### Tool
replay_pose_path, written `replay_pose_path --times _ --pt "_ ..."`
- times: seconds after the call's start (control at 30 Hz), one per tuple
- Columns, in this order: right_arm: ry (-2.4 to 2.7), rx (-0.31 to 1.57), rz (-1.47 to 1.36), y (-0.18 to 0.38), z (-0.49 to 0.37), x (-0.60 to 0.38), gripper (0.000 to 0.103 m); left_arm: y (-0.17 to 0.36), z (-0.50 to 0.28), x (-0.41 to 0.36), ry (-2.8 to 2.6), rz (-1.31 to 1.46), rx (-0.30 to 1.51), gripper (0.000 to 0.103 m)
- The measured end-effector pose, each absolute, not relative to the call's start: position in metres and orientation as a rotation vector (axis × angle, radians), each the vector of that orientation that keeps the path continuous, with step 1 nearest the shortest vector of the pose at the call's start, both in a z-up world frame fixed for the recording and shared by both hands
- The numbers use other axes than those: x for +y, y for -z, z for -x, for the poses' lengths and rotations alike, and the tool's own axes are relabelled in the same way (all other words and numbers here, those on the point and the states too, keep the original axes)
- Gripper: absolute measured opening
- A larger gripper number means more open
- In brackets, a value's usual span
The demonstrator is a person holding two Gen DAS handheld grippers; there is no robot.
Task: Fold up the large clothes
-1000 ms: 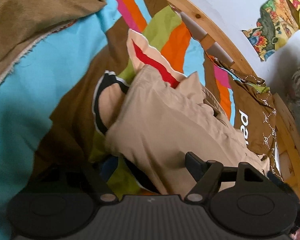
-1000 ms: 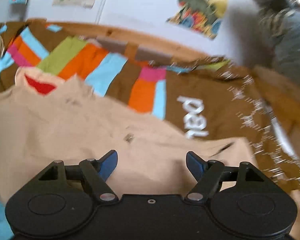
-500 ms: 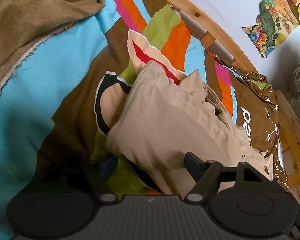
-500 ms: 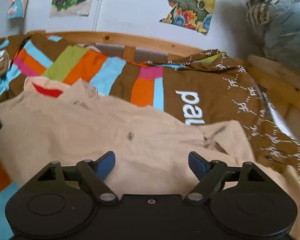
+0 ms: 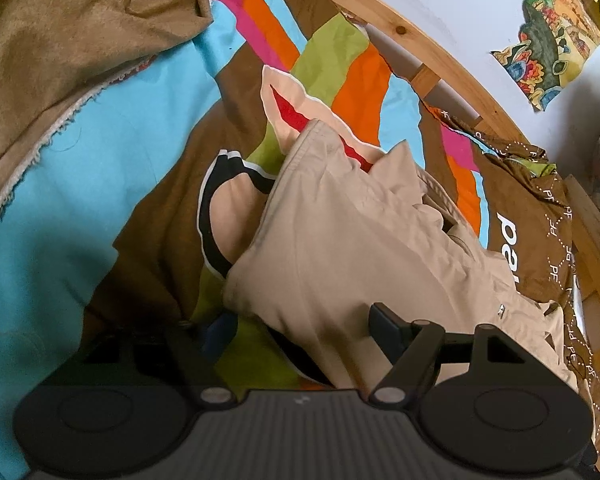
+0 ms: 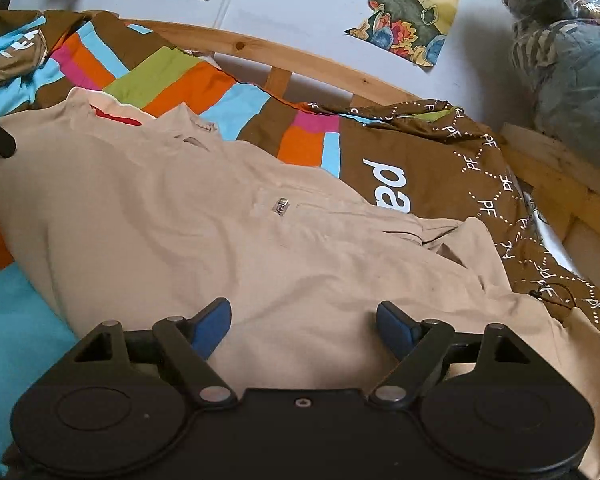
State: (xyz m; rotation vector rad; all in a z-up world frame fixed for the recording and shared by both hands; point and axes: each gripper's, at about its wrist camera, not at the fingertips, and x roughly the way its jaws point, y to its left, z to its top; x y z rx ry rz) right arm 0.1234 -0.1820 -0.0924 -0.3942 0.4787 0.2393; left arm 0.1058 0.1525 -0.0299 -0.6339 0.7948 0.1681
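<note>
Right wrist view: beige garment [image 6: 188,220] spread over striped bed cover [image 6: 160,76], right claw [image 6: 304,320] open above hem; left claw [image 5: 296,320] parted around bunched fabric, ready for folding.

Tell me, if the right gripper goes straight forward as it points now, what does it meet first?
Most likely the beige garment. The right gripper is open and hangs low over it, and the cloth fills the line ahead. Depth is unclear, so it may first skim a raised wrinkle.
</note>
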Motion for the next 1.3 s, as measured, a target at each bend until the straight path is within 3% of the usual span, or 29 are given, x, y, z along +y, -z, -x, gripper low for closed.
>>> replay_pose_path --times 0.33,0.57,0.8,1.07,1.3 --pt "-0.240 0.472 0.367 0.093 -0.123 -0.186 0.083 0.029 -0.109 0.149 -0.234 0.618 0.777 0.074" --pt "-0.238 0.468 0.353 0.093 -0.124 -0.188 0.086 0.021 -0.104 0.148 -0.314 0.595 0.734 0.038" --pt "-0.238 0.474 0.333 0.093 -0.126 -0.191 0.087 -0.010 -0.099 0.113 -0.258 0.340 0.619 0.012" --pt "-0.265 0.498 0.161 0.077 -0.132 -0.214 0.083 -0.084 -0.116 0.054 0.000 0.221 0.472 0.007" --pt "-0.146 0.430 -0.276 0.003 -0.124 -0.300 0.082 -0.138 -0.155 -0.041 0.301 0.096 0.492 0.007"
